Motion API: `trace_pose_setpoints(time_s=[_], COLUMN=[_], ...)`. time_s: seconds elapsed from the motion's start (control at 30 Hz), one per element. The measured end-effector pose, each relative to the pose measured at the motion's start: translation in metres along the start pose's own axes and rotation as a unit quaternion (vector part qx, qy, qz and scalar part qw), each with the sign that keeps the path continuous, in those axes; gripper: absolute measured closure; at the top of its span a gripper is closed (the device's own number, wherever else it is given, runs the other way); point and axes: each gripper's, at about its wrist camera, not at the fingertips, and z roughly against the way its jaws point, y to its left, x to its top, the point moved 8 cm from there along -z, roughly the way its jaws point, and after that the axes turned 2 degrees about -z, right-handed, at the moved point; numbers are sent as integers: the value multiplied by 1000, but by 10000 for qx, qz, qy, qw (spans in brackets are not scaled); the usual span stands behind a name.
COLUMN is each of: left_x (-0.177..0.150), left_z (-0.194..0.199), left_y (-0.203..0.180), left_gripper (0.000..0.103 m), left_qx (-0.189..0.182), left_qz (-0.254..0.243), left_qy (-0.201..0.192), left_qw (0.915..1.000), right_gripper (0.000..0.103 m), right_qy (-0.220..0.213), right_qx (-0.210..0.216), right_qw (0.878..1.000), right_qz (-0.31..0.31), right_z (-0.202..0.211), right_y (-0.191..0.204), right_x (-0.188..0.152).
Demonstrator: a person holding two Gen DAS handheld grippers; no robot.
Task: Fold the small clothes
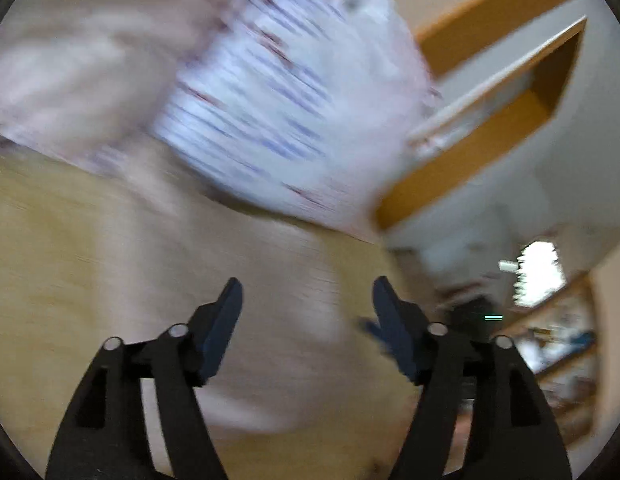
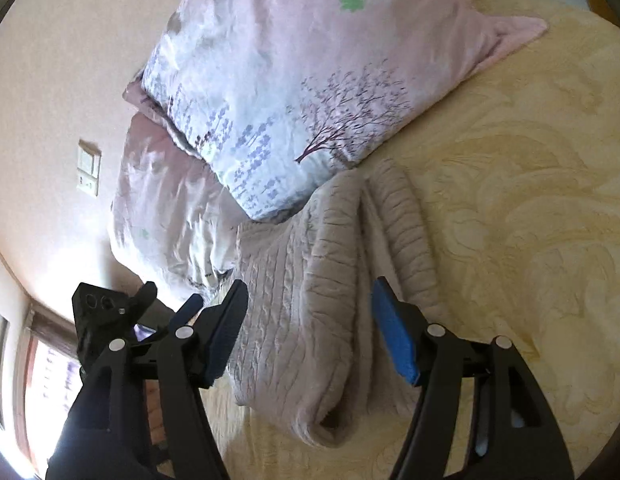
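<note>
A beige cable-knit garment lies bunched and partly folded on the cream bedspread. My right gripper is open and empty, with its jaws on either side of the garment just above it. The left gripper shows at the lower left of the right wrist view, beside the garment's left edge. The left wrist view is heavily motion-blurred: my left gripper is open and empty over a pale beige smear that may be the garment.
Two pink floral pillows lean against the wall behind the garment; one shows blurred in the left wrist view. A wall switch sits at left. An orange wooden frame and shelves are at right.
</note>
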Motion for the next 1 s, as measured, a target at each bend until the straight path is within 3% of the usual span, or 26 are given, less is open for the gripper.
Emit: trace_pose_setpoints(time_s=[0.1, 0.23, 0.33, 0.43, 0.53, 0.57, 0.6, 0.73, 0.9, 1.0], left_x=[2, -14, -31, -33, -32, -33, -30, -28, -35, -41], left_z=[11, -3, -9, -19, -23, -25, -29, -26, -23, -28], left_y=[46, 75, 82, 83, 83, 84, 85, 87, 84, 75], left_gripper=[33, 33, 33, 31, 26, 24, 24, 22, 21, 21], left_qx=[907, 1009, 1107, 1070, 1077, 1068, 1143, 1033, 825, 739], left_qz=[31, 279, 287, 335, 378, 395, 444, 540, 559, 450], left_qy=[-32, 430, 603, 661, 624, 615, 463, 424, 500, 554], left_qw=[9959, 9936, 9916, 9915, 9915, 9916, 9914, 9923, 9938, 9947], right_gripper=[38, 39, 46, 59, 60, 65, 78, 84, 85, 85], right_qy=[244, 652, 869, 955, 848, 818, 779, 340, -565, -547], right_qx=[-218, -718, -871, -785, -685, -681, -713, -961, -1505, -1982], right_qw=[9992, 9947, 9918, 9917, 9937, 9941, 9942, 9910, 9682, 9600], right_qz=[240, 342, 344, 359, 277, 225, 206, 867, 1917, 1901], right_z=[-13, -36, -51, -65, -75, -79, -82, -71, -25, -21], right_y=[7, 0, -7, -6, -7, -8, -11, 10, 40, 19], right_x=[-1, -7, -10, -10, -3, -1, 2, 7, 20, 31])
